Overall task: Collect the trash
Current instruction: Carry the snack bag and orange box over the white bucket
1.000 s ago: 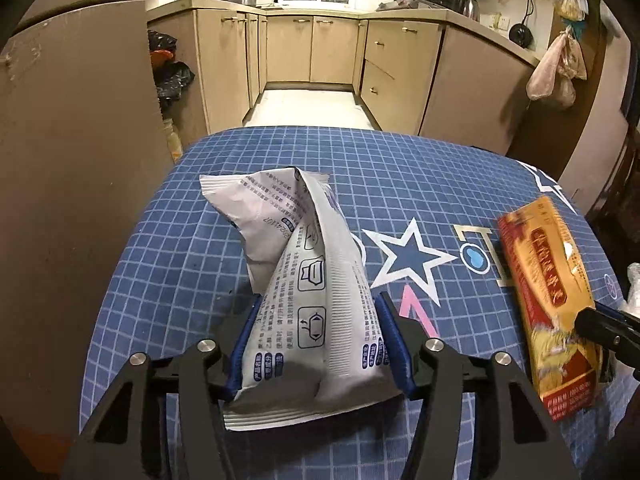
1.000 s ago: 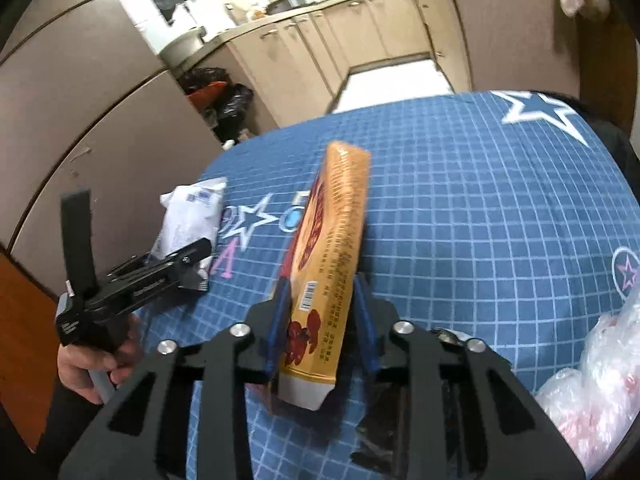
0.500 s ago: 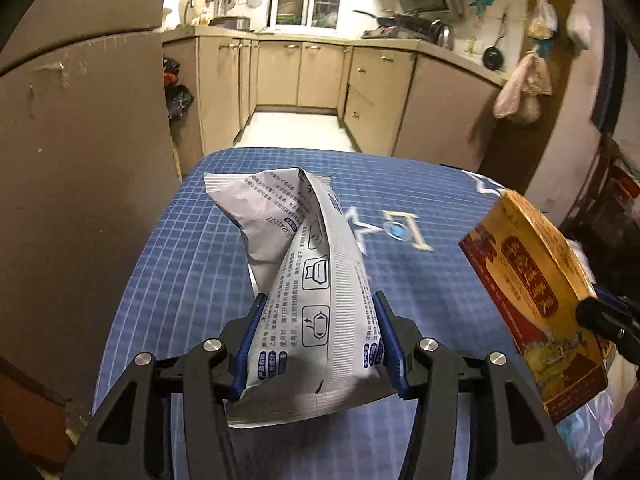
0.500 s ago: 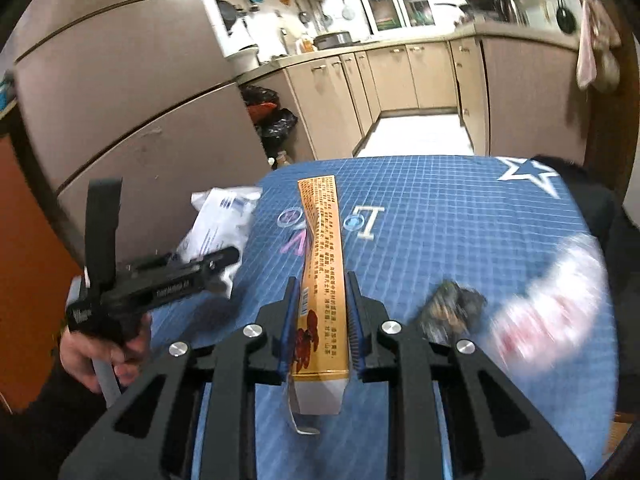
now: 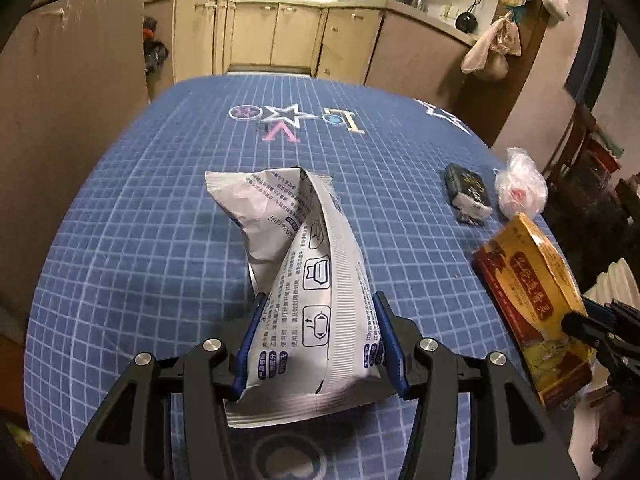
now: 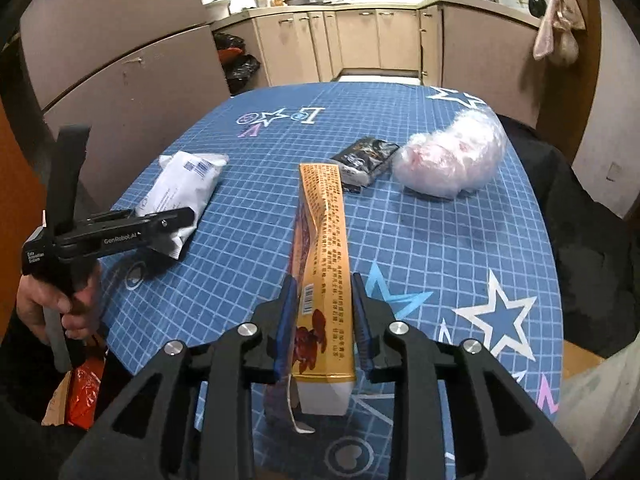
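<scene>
Both pieces of trash have come up off the counter (image 5: 132, 216) since a second ago: the white packet (image 5: 308, 292), which then lay flat on the blue checked cloth, is now carried clear of it, pinched near its bottom seam in the jaws of the left gripper (image 5: 320, 340), which are closed on it with its crumpled top leaning away from the camera. The yellow box (image 6: 324, 280), earlier lying beside the printed star (image 5: 284, 118), is lifted too — it sits edge-on in the right gripper (image 6: 322, 320), whose jaws are easing open a little at this moment, though the box is between the pads and looks held. Both grippers have drawn back from that star toward the near edge of the counter, so the star now lies far beyond the packet. Two items remain on the cloth, on the near right side of the star: a dark wrapper (image 5: 468, 196) and, just beside it, a crumpled clear bag (image 5: 520, 188). My reading is that the pick-up step is done for these two and the carry to a bin is under way; no bin shows for certain, only something orange (image 6: 82, 392) low beside the person's hand (image 6: 60, 300). The loosening right grip is the thing to watch — the box could slip.
</scene>
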Tool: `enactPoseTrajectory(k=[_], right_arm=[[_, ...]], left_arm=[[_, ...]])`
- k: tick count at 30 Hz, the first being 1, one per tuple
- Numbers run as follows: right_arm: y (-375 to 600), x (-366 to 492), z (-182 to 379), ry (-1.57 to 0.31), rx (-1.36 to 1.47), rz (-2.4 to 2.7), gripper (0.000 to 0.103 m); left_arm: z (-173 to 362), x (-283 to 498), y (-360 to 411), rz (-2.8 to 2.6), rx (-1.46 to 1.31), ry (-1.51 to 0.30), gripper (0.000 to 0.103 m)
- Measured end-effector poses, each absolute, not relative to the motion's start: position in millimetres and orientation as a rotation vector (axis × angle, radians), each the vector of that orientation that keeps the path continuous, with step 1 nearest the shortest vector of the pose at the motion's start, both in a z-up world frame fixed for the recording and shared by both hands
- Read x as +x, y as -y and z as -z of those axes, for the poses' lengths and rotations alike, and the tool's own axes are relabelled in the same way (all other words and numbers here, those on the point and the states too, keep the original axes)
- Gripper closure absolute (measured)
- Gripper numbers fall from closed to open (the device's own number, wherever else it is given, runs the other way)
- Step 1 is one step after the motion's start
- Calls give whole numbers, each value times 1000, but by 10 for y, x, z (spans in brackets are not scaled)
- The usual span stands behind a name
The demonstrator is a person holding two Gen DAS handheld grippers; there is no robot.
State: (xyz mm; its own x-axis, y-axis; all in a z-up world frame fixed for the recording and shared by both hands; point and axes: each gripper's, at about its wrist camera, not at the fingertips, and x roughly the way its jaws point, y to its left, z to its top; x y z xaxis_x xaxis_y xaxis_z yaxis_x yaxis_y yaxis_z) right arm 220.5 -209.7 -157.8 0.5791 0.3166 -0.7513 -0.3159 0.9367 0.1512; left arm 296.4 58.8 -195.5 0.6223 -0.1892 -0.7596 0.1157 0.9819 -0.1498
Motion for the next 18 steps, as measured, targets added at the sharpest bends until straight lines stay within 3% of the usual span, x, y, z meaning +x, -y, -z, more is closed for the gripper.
enactPoseTrajectory(k=[12,14,18], right_arm=[[2243,2251,1827,-948,215,-437,67],[2236,2186,1802,-928,236,-459,77],[2233,2044,1622,-850,204,-452,82]], left_arm=[[2008,3057,-427,136,-36,-854,48],[2003,3044,-442,134,-38,-856,48],[1978,2993,-437,149,-36,-866,49]])
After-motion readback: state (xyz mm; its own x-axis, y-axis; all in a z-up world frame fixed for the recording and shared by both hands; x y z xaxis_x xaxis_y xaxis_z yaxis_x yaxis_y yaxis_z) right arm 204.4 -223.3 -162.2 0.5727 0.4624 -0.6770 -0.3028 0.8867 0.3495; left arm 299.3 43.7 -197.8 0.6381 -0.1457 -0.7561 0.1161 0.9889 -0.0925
